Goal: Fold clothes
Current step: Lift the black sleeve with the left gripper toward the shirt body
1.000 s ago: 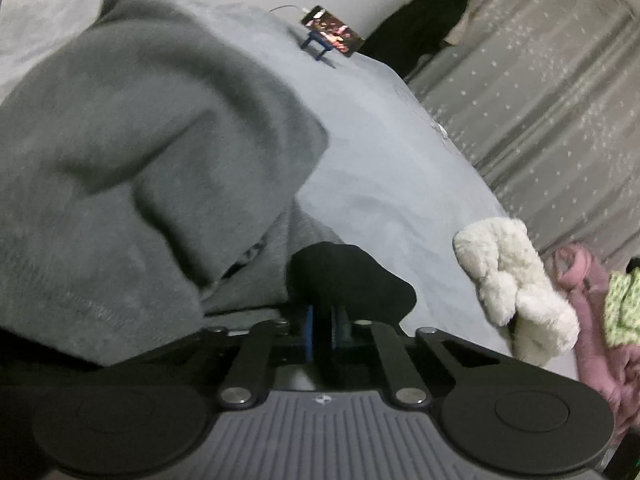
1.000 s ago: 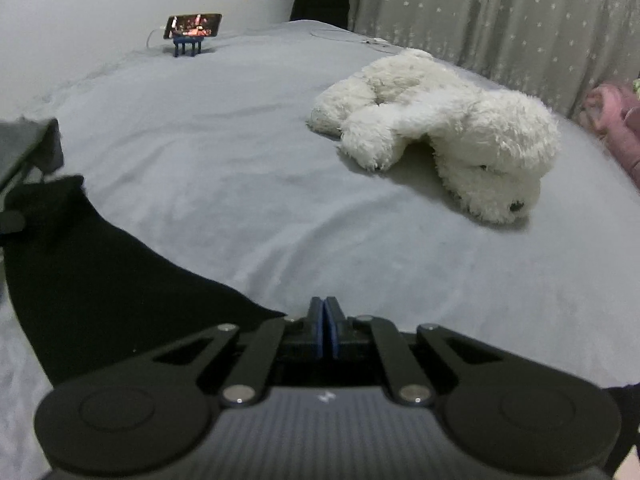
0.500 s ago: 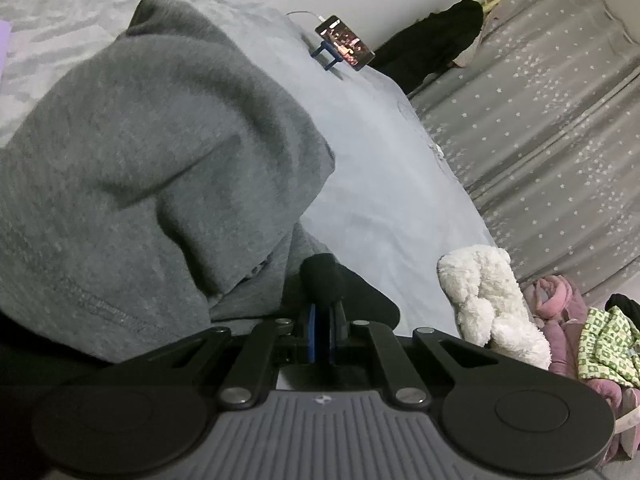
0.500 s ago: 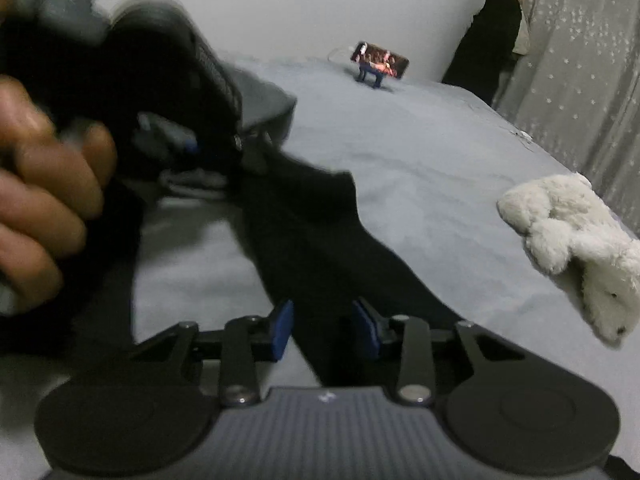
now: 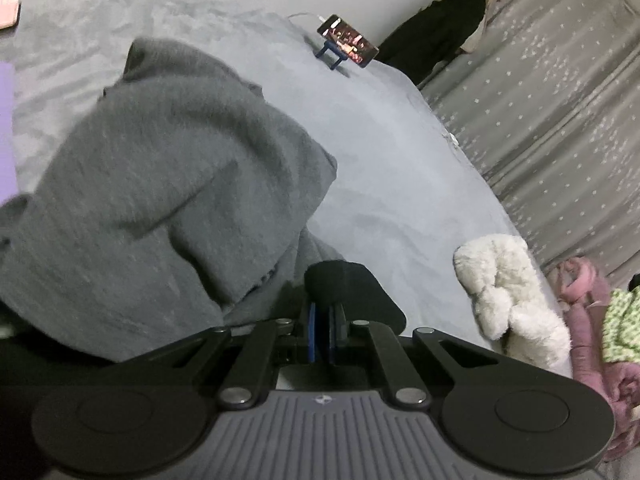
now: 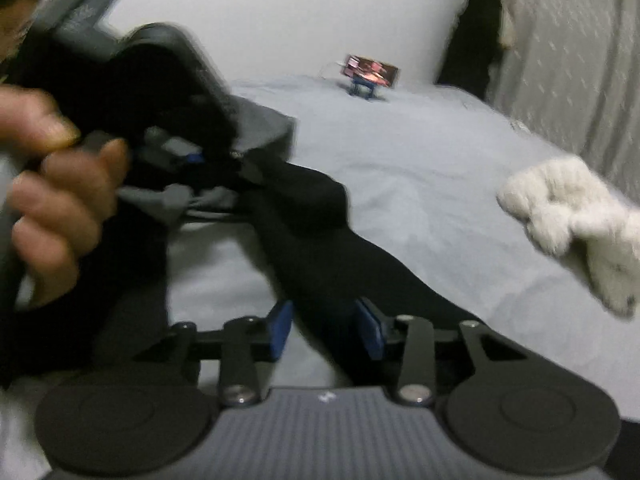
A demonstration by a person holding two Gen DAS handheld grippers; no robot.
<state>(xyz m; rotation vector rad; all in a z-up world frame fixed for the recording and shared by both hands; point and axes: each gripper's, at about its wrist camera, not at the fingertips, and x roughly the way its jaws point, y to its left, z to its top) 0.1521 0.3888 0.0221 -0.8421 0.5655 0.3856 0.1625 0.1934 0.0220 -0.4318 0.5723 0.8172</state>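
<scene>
Looks like an early step of the fold: lifting and stretching out the black cloth [image 5: 352, 280] above the bed [image 5: 400, 184], not yet folding it. Next, most likely: closing the right gripper [image 6: 324, 328] on the long black strip, well away from the other grip, then pulling the two grips apart to make the cloth flat. Calls for a firm pinch on the strip, and for care not to drag the grey top [image 5: 160, 208] along.

Left gripper [image 5: 320, 320]: clenched tight, blue pads nearly together, pinching a bump of the black cloth right at the tips. Seen from the right camera too, up on the left side, held in a hand [image 6: 60, 196], with black cloth hanging from it down to the bed. Grey top: piled in a big heap just beside and behind that pinch, touching the black cloth. Hard to tell whether caught in the pinch as well.

Right gripper: jaws opening, partway apart. Black strip running between the two blue pads, but with a gap on both sides, so not squeezed. Holding nothing.

On the bed, well apart from the cloth: a white soft toy [image 5: 508, 292], a phone [image 5: 348, 42] on a small stand far back, and some pink clothes [image 5: 584, 320] at the edge
</scene>
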